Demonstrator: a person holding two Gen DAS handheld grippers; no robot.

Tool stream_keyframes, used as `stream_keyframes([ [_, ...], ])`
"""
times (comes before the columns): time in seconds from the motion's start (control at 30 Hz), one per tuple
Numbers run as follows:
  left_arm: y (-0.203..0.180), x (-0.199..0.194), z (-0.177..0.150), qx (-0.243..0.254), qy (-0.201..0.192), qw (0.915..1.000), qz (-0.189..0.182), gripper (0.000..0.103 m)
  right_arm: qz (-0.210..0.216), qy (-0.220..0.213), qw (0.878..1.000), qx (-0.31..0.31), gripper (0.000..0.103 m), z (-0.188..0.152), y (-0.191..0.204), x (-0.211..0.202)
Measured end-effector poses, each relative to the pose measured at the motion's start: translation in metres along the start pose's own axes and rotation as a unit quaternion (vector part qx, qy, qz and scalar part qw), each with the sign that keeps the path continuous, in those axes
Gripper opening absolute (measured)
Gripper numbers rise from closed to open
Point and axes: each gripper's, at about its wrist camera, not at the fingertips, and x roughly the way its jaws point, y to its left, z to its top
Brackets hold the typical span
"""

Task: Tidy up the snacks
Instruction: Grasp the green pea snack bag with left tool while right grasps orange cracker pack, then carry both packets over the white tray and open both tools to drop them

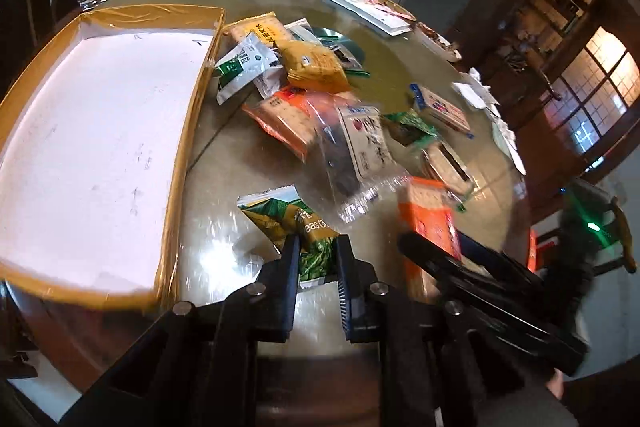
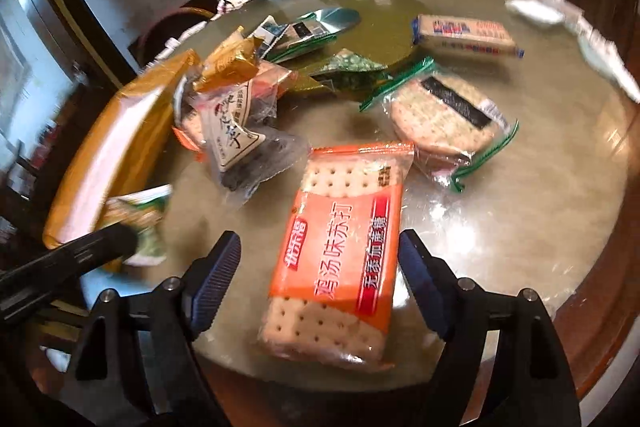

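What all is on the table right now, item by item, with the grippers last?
tray: one, white floor with yellow-brown rim, left part of the table, nothing visible in it
green pea packet: one, green and yellow, beside the tray, pinched by the left gripper
orange cracker pack: one, orange with pale crackers, near table edge, between the right fingers
clear dark-snack bag: one, white label, centre
round cracker bag: one, green-trimmed, right of centre
long cracker pack: one, beige, red and blue, far right
snack pile: several packets, yellow, white-green, orange, next to the tray's far end
left gripper: black, shut on the pea packet
right gripper: black with blue pads, open around the orange pack
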Motion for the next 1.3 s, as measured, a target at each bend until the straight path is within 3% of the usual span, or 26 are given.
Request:
stream_keyframes([
  [0.03,-0.002,-0.003,0.000,0.002,-0.002,1.0000,-0.001,0.016,-0.014,0.001,1.000,-0.010,0.077,-0.001,0.004,0.001],
  [0.1,-0.004,-0.011,0.000,0.008,-0.012,0.9999,-0.005,0.015,-0.067,-0.002,0.997,-0.040,0.060,-0.006,0.010,0.001],
  [0.27,0.002,-0.030,0.008,0.003,-0.042,0.9990,-0.015,0.015,-0.058,-0.006,0.998,-0.027,0.058,-0.012,-0.003,-0.009],
  [0.33,0.010,-0.039,0.014,0.000,-0.058,0.9983,-0.013,0.015,-0.027,-0.020,0.999,0.002,0.057,-0.013,-0.010,-0.022],
  [0.5,0.046,-0.064,0.030,-0.028,-0.108,0.9937,0.011,0.015,0.086,-0.073,0.993,-0.032,0.057,0.003,0.030,-0.059],
  [0.63,0.086,-0.071,0.040,-0.061,-0.127,0.9892,0.038,0.015,0.181,-0.058,0.979,-0.078,0.057,0.020,0.091,-0.054],
  [0.8,0.141,-0.066,0.045,-0.117,-0.126,0.9836,0.057,0.015,0.228,-0.018,0.964,-0.134,0.057,0.039,0.172,-0.015],
  [1.03,0.172,-0.052,0.037,-0.118,-0.101,0.9846,0.081,0.015,0.213,0.049,0.963,-0.159,0.057,0.044,0.230,0.052],
  [1.13,0.182,-0.048,0.033,-0.121,-0.091,0.9846,0.087,0.015,0.177,0.061,0.965,-0.183,0.057,0.041,0.240,0.067],
  [1.3,0.192,-0.038,0.031,-0.114,-0.063,0.9870,0.094,0.016,0.163,0.083,0.965,-0.188,0.058,0.036,0.245,0.078],
])
